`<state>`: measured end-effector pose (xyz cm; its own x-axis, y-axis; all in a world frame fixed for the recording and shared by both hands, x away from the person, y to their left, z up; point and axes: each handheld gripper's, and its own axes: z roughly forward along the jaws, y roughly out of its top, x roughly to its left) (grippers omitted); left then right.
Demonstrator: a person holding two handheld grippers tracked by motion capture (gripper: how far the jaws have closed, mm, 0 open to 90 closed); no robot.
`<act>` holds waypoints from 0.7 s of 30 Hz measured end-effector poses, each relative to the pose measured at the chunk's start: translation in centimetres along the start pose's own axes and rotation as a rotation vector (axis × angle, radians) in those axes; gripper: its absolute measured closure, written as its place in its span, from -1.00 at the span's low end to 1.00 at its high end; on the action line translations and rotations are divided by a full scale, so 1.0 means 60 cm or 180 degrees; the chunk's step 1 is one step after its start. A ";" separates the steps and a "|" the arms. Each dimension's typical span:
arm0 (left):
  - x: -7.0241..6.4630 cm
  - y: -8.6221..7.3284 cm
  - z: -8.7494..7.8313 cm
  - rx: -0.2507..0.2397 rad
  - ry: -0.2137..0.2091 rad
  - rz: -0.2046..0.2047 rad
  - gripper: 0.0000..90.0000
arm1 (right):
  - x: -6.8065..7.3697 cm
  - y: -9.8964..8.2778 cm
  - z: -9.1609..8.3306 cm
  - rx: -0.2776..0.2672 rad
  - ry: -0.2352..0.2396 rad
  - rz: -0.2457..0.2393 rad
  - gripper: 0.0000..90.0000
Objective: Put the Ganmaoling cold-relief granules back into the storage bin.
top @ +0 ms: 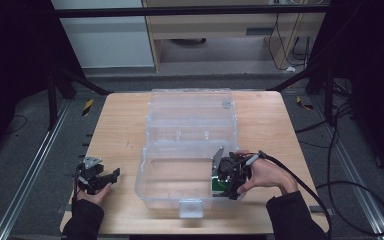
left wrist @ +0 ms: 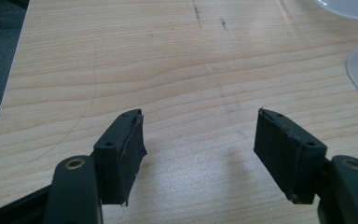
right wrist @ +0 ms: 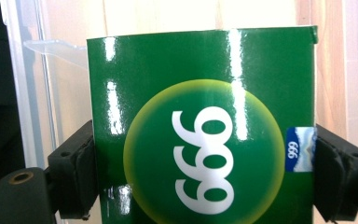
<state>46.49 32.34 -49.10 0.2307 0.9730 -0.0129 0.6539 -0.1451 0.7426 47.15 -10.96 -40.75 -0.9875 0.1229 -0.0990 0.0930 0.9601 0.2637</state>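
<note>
One wooden desk (top: 120, 125), pale, scratched in thin arcs and short dark marks in the left gripper view, standing on a grey floor. One clear plastic storage box (top: 155, 185) at the middle of the desk, lid (top: 190, 107) thrown open and lying back toward the far edge, one white latch (top: 190, 207) on the near wall. One green carton (right wrist: 200, 116) down inside the box at its right near corner, glossy, printed with a yellow-rimmed circle and white digits "999" seen upside down in the right gripper view, plus one small blue-and-white label on its right edge. Two hand-held grippers, one per hand. Right gripper (top: 228, 182) lowered into the box from its right side, gripped by the right hand (top: 267, 175), one black cable trailing off to the right; two black fingers (right wrist: 74, 172) pressed against opposite sides of the green carton, clamped on it. Left gripper (left wrist: 198, 158) low over the bare desk near its left near corner, well apart from the box, held by the left hand (top: 97, 195), one grey three-cornered plate on top; two black fingers (left wrist: 121, 154) spread wide, bare wood between them, holding nothing. Curved edge of the clear box just visible at the right of the left gripper view.
</note>
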 end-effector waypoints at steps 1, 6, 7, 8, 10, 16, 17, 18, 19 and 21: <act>0.000 0.000 0.000 -0.0001 -0.0003 -0.0002 -0.29 | 0.000 0.000 0.000 0.0000 0.0000 0.0000 -0.70; 0.000 0.000 0.000 0.0003 -0.0004 0.0008 -0.29 | -0.003 -0.002 -0.008 -0.0026 -0.0015 0.0061 -0.77; 0.000 0.000 0.001 0.0004 -0.0005 0.0007 -0.29 | -0.004 -0.003 -0.014 -0.0082 -0.0038 0.0087 -0.76; 0.000 0.000 0.001 0.0005 -0.0006 0.0005 -0.29 | -0.003 -0.005 -0.030 -0.0143 -0.0071 0.0108 -0.76; 0.000 0.000 0.001 0.0006 -0.0006 0.0006 -0.29 | -0.002 -0.006 -0.034 -0.0157 -0.0080 0.0119 -0.76; 0.000 0.000 0.000 0.0008 -0.0004 -0.0003 -0.28 | 0.006 -0.018 -0.073 -0.0383 -0.0294 0.0315 -0.77; 0.001 0.000 0.000 0.0006 -0.0004 0.0005 -0.28 | 0.006 -0.018 -0.073 -0.0383 -0.0294 0.0315 -0.77; 0.001 0.000 -0.001 0.0008 -0.0002 0.0004 -0.28 | 0.005 -0.021 -0.078 -0.0435 -0.0330 0.0386 -0.77; 0.001 0.000 -0.001 0.0008 -0.0007 0.0007 -0.28 | 0.005 -0.026 -0.082 -0.0511 -0.0355 0.0430 -0.76; 0.001 0.000 -0.001 0.0004 -0.0008 0.0003 -0.28 | 0.006 -0.037 -0.092 -0.0637 -0.0430 0.0524 -0.76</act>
<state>46.44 32.41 -49.09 0.2330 0.9724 -0.0140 0.6545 -0.1462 0.7418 45.86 -14.42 -36.08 -0.9341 0.3181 -0.1624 0.2104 0.8575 0.4695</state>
